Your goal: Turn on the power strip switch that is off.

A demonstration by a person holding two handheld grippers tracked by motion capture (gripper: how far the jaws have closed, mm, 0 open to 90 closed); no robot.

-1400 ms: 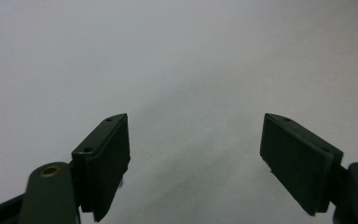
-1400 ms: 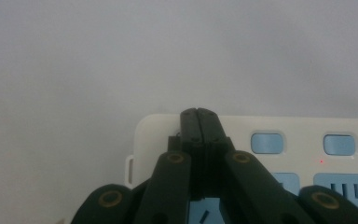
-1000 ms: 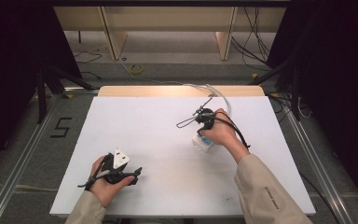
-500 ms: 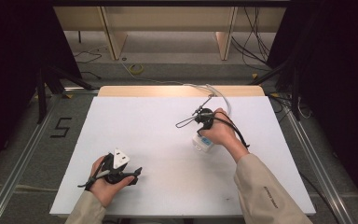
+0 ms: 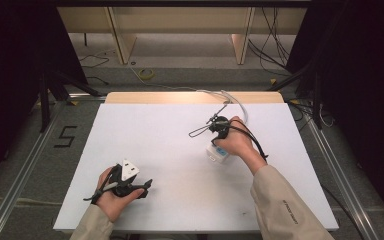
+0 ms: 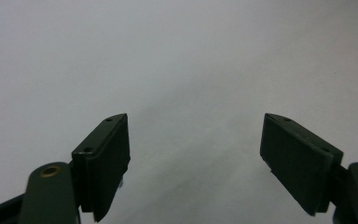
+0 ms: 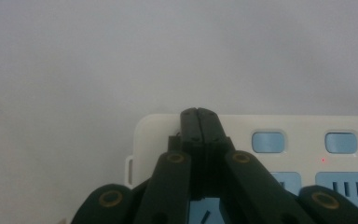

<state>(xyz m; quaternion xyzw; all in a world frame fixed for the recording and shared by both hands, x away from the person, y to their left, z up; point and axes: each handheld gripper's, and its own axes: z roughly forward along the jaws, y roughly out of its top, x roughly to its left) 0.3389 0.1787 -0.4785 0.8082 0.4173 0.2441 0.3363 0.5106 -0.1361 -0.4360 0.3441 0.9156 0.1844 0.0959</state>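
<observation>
A white power strip (image 5: 218,153) with pale blue sockets lies right of the table's middle, partly under the person's right hand. My right gripper (image 5: 219,131) is held over it. In the right gripper view its jaws are pressed together with nothing between them, and their tips (image 7: 199,115) rest at the near left end of the power strip (image 7: 307,133), beside two blue buttons. My left gripper (image 5: 141,186) lies low near the front left of the white table (image 5: 155,130). Its jaws (image 6: 196,149) stand wide apart over bare tabletop.
A white cable (image 5: 236,103) runs from the strip toward the table's far edge, where a wooden strip (image 5: 180,97) shows. Metal rails flank the table, a "5" (image 5: 66,136) marks the floor at left, and wooden shelf legs stand behind.
</observation>
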